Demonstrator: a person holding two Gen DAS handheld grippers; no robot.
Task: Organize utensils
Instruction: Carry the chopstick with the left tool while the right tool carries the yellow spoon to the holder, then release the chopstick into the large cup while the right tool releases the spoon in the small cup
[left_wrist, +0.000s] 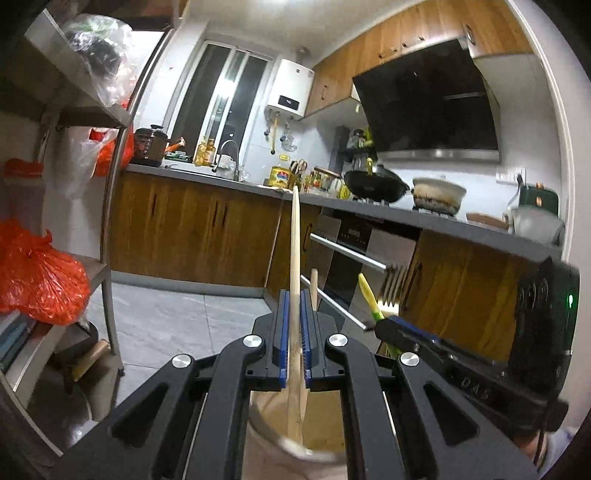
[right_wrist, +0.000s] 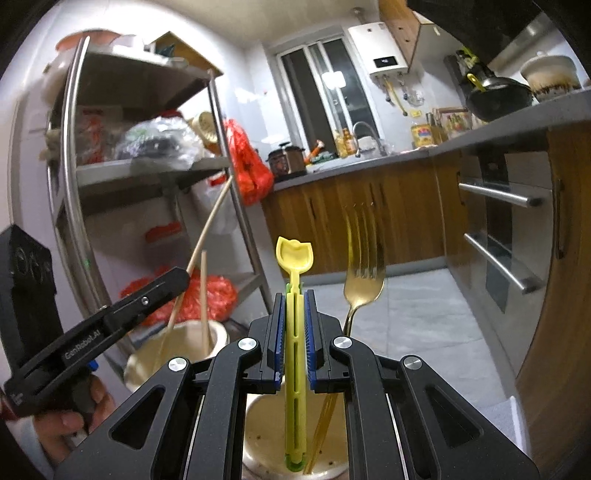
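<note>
The room is a kitchen with brown wooden cupboards (left_wrist: 192, 229), a grey worktop and a metal shelf rack (right_wrist: 147, 173) full of bags. Everything here is told by the two cups that sit low in front of the person.

The left gripper (left_wrist: 294, 306) is pressed together on a long wooden chopstick (left_wrist: 294, 236). The stick stands up out of the pale cup (right_wrist: 177, 347), and its low end goes down inside that cup. A second chopstick (right_wrist: 204, 295) leans in the same cup, just beside the first one.

The right gripper (right_wrist: 294, 306) is pinching a yellow plastic spoon (right_wrist: 294, 254). The spoon stands upright, with its scoop end above the second cup (right_wrist: 258, 443) and its low end down in it. A gold fork (right_wrist: 364, 273) stands in that same cup too, just beside the spoon, and nothing holds it.

The chopstick looks light, thin and stiff. It is smooth, so it may slip or twist if it is held only by the tip. Holding it near the middle, as now, seems best. The spoon looks very light and a bit bendy, so a soft squeeze on its flat handle should be enough. The fork looks heavier and hard, and its thin neck above the cup seems a good place to grab.
</note>
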